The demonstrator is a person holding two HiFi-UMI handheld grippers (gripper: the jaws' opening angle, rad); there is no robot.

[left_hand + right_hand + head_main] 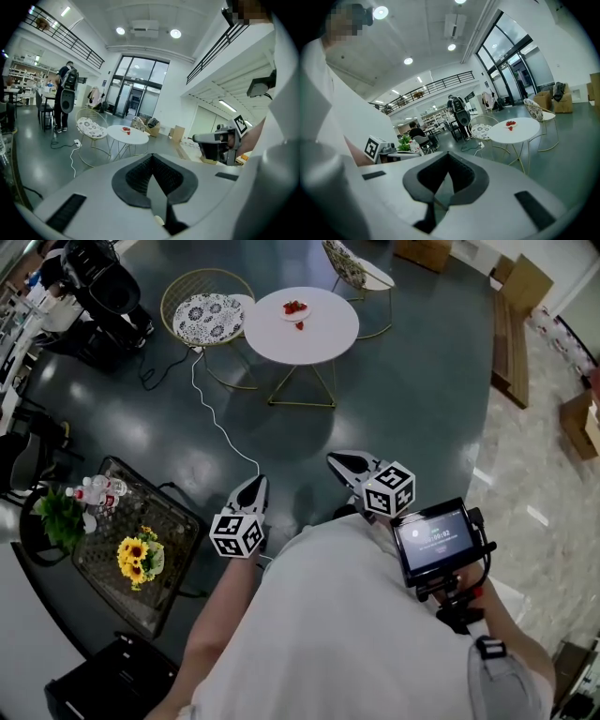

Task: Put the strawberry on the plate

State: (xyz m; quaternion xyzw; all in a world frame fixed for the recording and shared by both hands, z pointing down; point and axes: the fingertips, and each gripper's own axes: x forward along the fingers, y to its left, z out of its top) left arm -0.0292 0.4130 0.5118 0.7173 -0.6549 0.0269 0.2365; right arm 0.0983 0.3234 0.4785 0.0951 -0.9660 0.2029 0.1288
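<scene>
Fingers (140,176) of left gripper (255,486) and right gripper (339,463) both clenched, empty. Task not begun: loose red strawberry (299,325) lies on round white desk (323,338), just beside small white plate (284,313) with other berries, well apart from grippers. Head view shows that gap; gripper views add closed fingers up close, tall glass doors (136,96).

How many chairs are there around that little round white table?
2. One gold wire chair with a patterned cushion stands left of the round white table; the other stands behind it, toward the right. None looks hidden.
</scene>
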